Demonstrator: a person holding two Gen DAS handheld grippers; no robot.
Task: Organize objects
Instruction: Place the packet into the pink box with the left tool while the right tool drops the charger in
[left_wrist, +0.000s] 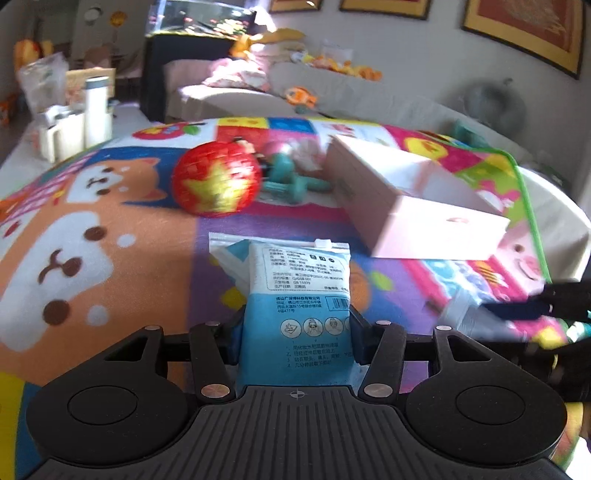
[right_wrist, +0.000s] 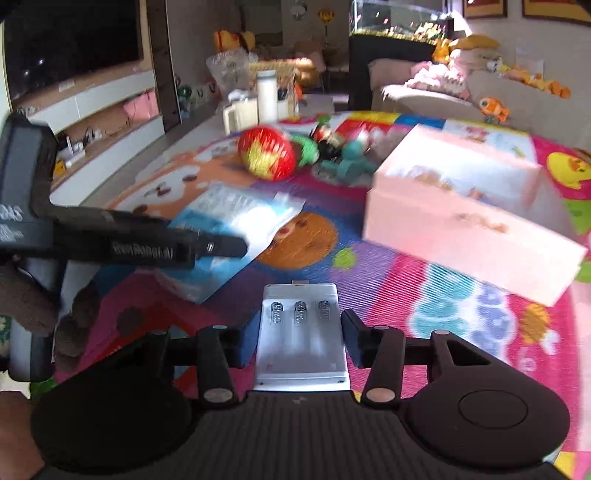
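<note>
Grippers are each clamping one item over the colourful play mat (left_wrist: 110, 236).

Your left gripper (left_wrist: 295, 332) is pinching a blue-and-white zip pouch (left_wrist: 299, 295) between its pads, the pouch's far end lying toward the red lantern ball (left_wrist: 216, 179). Your right gripper (right_wrist: 300, 332) is gripping a white battery charger (right_wrist: 301, 332) with three springs showing, its jaws pressing its sides. Ahead of both, the open pink box (right_wrist: 472, 221) is sitting on the mat, beside teal dumbbells (left_wrist: 291, 182).
</note>
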